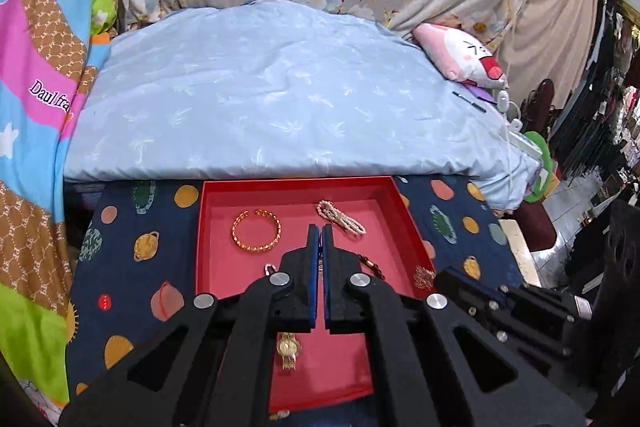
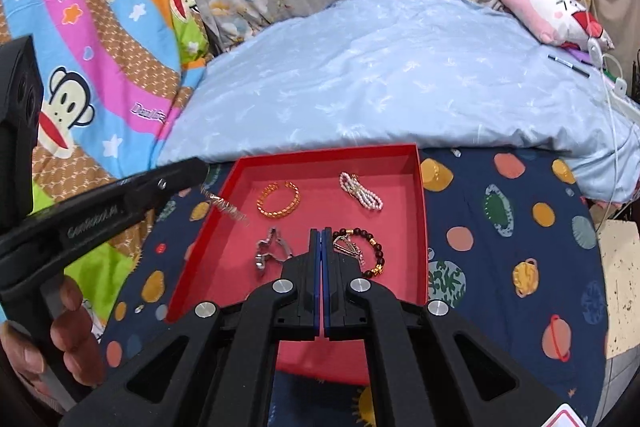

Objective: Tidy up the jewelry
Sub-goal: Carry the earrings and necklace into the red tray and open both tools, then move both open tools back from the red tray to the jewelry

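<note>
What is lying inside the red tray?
Inside the red tray: gold bangle, pearl bracelet, silver clip, dark bead bracelet, gold watch. The right gripper covers the middle.

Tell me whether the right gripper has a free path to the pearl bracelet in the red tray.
Probably yes. The pearl bracelet lies alone on the open floor of the red tray, just beyond the right gripper, with nothing over it. The jaws are shut, though, so they would need to open first.

The colourful blanket (image 1: 44, 99) reads "Daulfra", cut off.
</note>
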`<state>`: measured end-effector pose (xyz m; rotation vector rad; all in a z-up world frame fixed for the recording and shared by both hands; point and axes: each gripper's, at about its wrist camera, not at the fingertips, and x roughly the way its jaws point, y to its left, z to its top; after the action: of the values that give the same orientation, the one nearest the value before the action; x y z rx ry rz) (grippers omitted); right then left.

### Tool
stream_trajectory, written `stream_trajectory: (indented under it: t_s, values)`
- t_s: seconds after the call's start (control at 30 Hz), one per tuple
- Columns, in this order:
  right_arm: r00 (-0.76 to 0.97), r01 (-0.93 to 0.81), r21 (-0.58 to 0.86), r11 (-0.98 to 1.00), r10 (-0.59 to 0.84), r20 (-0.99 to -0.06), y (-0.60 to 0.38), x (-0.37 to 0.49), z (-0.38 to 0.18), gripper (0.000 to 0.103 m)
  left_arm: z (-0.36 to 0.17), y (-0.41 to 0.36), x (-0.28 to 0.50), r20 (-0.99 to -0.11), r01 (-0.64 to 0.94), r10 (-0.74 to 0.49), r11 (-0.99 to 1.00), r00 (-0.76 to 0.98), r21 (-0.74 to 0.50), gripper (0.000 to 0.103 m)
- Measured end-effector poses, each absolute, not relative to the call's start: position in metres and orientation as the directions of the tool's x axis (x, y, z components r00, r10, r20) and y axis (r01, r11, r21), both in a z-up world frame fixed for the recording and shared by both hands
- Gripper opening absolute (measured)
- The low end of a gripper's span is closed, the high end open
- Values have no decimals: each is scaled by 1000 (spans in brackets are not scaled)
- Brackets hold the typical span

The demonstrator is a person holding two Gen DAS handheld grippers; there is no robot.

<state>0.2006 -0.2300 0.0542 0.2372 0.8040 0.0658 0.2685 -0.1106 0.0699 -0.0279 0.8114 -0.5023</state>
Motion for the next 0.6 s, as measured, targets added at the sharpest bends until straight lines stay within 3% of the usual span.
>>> stream_trajectory:
  t_s: [0.33,0.37,0.43,0.5,0.6]
  values:
    - [649,44,230,972,147,-747,-233,222,18,2,35,-132,300,-715,406,-428,888,553,-217,4]
    - [656,50,219,974,133,-743,-233,221,19,5,36,-131,301,-708,400,-428,890,561,-221,8]
    - [670,56,211,976,120,-733,-234,216,25,11,39,-127,300,-701,388,-422,895,575,-220,39]
    - [688,69,203,977,101,-719,-236,205,34,20,46,-120,296,-684,369,-406,905,606,-210,53]
    - [706,78,206,975,92,-702,-240,186,48,29,59,-106,281,-667,349,-376,919,643,-181,57]
